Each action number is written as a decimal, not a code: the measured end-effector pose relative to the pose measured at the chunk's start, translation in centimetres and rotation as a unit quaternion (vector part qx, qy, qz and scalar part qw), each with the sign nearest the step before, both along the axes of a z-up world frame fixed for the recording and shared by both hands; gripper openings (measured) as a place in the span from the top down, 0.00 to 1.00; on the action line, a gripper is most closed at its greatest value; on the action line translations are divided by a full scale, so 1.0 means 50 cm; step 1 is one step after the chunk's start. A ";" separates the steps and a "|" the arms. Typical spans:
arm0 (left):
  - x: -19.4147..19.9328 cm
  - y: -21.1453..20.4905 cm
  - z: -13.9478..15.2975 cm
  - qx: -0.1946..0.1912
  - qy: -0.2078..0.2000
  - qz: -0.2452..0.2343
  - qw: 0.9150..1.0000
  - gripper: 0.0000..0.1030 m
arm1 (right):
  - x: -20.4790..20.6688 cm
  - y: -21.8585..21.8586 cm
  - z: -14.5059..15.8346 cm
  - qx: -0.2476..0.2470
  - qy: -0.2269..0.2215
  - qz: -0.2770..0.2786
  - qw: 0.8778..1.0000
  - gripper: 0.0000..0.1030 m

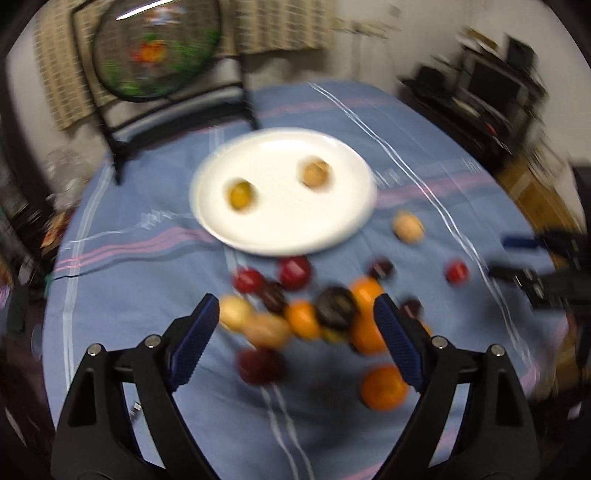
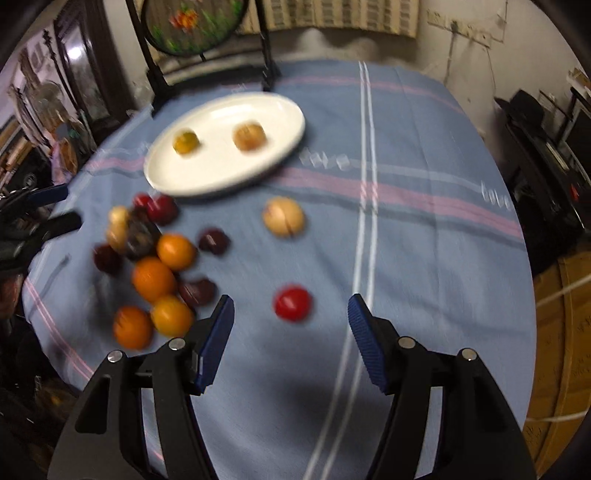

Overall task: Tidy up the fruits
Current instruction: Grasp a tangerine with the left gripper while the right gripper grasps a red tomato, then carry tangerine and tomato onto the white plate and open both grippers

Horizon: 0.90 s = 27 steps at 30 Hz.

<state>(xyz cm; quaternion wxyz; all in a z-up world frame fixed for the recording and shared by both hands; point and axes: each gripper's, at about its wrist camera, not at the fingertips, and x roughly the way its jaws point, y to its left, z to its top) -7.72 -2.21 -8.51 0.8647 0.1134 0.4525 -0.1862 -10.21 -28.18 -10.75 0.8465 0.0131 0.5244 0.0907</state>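
The left gripper (image 1: 295, 325) is hanging over the fruit pile with its jaws spread wide and nothing pinched between the blue pads (image 1: 195, 339); the fruit seen between them is lying on the cloth below. The right gripper (image 2: 291, 339) is also standing released, its jaws apart and gripping nothing, with a red fruit (image 2: 292, 302) lying on the cloth just ahead of the gap. Both views are blurring with motion.

The pile of fruit (image 1: 314, 314) is sitting on the blue striped tablecloth (image 2: 424, 258), on the near side of the plate: 4 oranges, among them one (image 2: 176, 252) in the middle of the pile, several dark red and near-black fruits, and a few pale yellowish ones, many touching each other. A pale round fruit (image 2: 283, 216) is lying apart from the pile, near the plate's rim.

The white plate (image 2: 221, 173) is resting on the cloth beyond the pile, holding 2 fruits well apart from each other: a yellow-green one (image 2: 185, 141) to the left and a tan one (image 2: 249, 136) to the right.

Behind the table, a round framed panel with orange flowers (image 2: 192, 22) is standing on a dark stand.
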 end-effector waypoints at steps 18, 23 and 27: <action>-0.056 -0.082 -0.165 0.032 0.096 -0.030 0.994 0.17 | 0.043 0.024 -0.117 -0.023 0.043 0.043 0.998 0.64; -0.053 -0.087 -0.175 -0.011 0.135 -0.049 0.990 0.59 | 0.043 0.023 -0.112 -0.011 0.046 0.058 0.997 0.71; -0.056 -0.083 -0.165 -0.002 0.129 -0.047 0.991 0.59 | 0.033 0.016 -0.100 0.008 0.045 0.059 0.997 0.71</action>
